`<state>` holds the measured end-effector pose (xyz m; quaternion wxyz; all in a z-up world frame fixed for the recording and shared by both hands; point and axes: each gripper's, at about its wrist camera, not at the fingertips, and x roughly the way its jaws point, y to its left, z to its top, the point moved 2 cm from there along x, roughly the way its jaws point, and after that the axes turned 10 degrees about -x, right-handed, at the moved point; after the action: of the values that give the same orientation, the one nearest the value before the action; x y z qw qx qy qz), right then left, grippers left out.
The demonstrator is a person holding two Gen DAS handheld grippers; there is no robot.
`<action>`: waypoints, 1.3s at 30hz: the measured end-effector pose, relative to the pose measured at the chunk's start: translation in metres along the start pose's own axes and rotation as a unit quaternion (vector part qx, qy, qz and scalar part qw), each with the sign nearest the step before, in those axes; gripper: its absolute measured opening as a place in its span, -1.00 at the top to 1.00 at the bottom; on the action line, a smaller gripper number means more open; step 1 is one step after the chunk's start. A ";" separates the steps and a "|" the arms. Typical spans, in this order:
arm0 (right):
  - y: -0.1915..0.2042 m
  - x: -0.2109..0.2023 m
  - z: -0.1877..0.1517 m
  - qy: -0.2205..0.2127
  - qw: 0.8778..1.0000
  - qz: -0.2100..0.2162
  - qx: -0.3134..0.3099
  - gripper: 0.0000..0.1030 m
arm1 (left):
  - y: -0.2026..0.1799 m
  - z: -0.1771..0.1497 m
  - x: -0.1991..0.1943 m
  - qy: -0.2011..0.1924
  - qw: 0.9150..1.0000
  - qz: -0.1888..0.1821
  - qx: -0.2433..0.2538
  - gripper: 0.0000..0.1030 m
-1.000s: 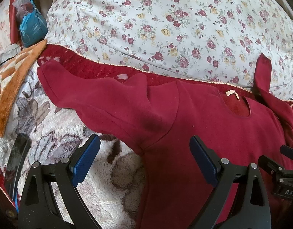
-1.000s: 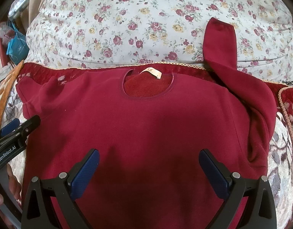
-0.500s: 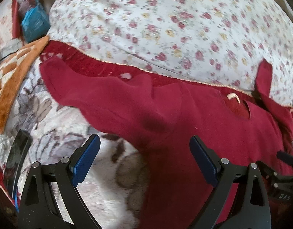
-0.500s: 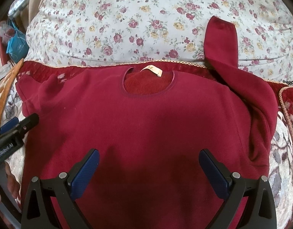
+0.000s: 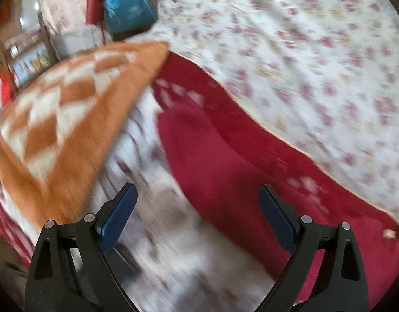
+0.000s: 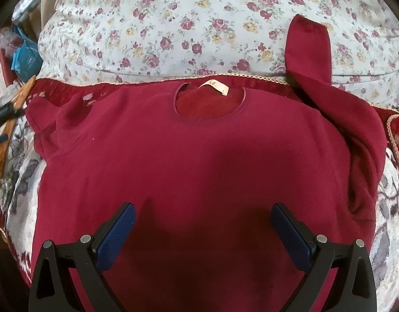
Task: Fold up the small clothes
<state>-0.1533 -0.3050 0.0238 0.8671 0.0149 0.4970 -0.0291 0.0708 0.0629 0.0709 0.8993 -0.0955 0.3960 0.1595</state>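
Note:
A dark red sweater [image 6: 199, 161] lies flat, front up, neck hole and tan label [image 6: 216, 87] at the far side. Its right sleeve [image 6: 308, 46] bends up onto the floral pillow; its left sleeve [image 6: 51, 117] is bunched at the left. My right gripper [image 6: 203, 230] hovers open over the sweater's lower body, holding nothing. In the blurred left wrist view, the left sleeve [image 5: 207, 161] stretches toward the upper left. My left gripper [image 5: 198, 214] is open and empty, over the sleeve's edge and the fleece blanket.
A big floral pillow [image 6: 189, 26] lies behind the sweater. The bed has a grey-leaf fleece blanket [image 5: 173, 247] with a red border [image 6: 69, 88]. An orange-and-white checked blanket [image 5: 69, 109] lies left, with a blue bag [image 5: 126, 7] beyond it.
My left gripper swung fast to the left, off the sweater's shoulder toward the sleeve end and the orange blanket. The right gripper barely moved. Both stay open.

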 end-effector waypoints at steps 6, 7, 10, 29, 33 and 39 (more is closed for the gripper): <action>0.004 0.007 0.000 0.009 1.000 -0.003 -0.016 -1.00 | 0.012 0.046 0.052 -0.019 0.998 0.064 -0.001 -0.84; 0.005 0.008 0.001 0.010 1.000 -0.003 -0.020 -1.00 | 0.014 0.050 0.064 -0.014 0.997 0.073 -0.004 -0.77; 0.005 0.009 0.002 0.010 1.000 0.001 -0.021 -1.00 | 0.016 0.051 0.094 0.017 0.997 0.080 0.004 -0.39; -0.010 -0.011 0.006 -0.020 0.999 0.023 0.025 -1.00 | -0.081 0.006 -0.086 0.043 0.968 -0.225 0.102 0.84; -0.023 -0.031 0.013 -0.046 0.998 0.005 0.035 -1.00 | -0.138 -0.031 -0.157 0.048 0.942 -0.299 0.146 0.84; -0.064 -0.061 0.018 -0.083 0.993 -0.030 0.080 -1.00 | -0.216 -0.113 -0.187 0.115 0.910 -0.356 0.179 0.84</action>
<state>-0.1727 -0.3675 0.0852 0.9001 0.0662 0.4198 -0.0961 -0.0466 -0.2114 0.1440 0.8464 -0.0858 0.4584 -0.2570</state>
